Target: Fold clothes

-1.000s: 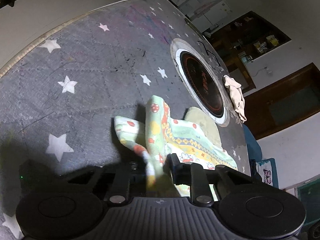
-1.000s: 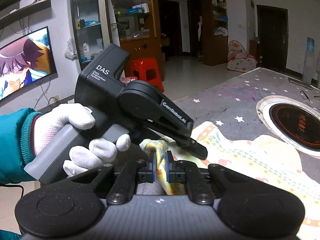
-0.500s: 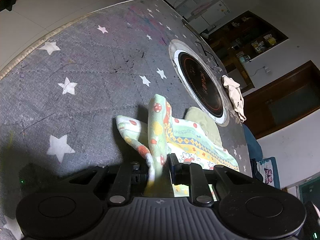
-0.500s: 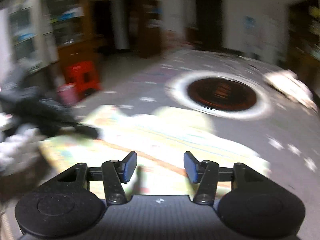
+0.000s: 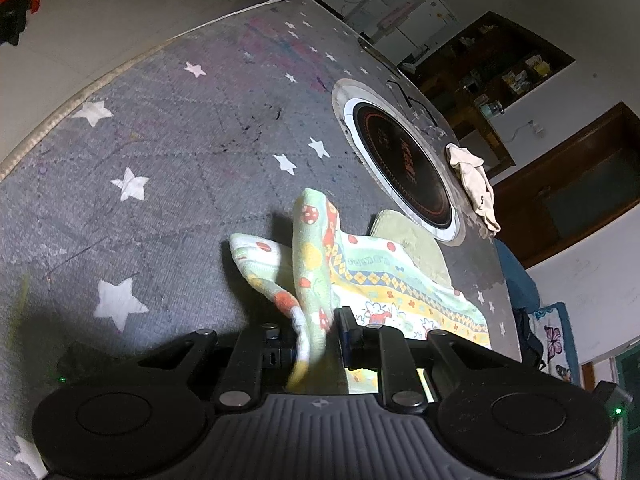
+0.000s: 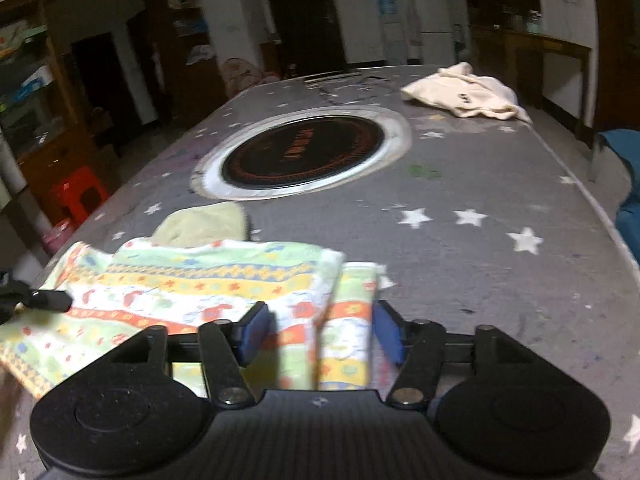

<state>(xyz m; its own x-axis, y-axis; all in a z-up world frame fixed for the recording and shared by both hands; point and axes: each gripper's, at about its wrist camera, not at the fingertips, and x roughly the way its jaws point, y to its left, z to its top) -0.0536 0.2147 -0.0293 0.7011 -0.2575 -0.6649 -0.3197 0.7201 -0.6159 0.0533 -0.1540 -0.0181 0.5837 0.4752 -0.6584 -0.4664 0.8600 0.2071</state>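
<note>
Home – fridge (image 6: 430, 16), wooden cabinets (image 6: 36, 92)

Patterned green-yellow garment (image 6: 192, 284) lies partly folded on star-print bench; one corner raised. Cream garment (image 6: 464, 90) crumpled at far edge.

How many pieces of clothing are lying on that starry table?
2. The patterned garment lies at the near edge, pinched by the left gripper; the cream garment sits beyond the round cooktop. Others may be hidden.
</note>
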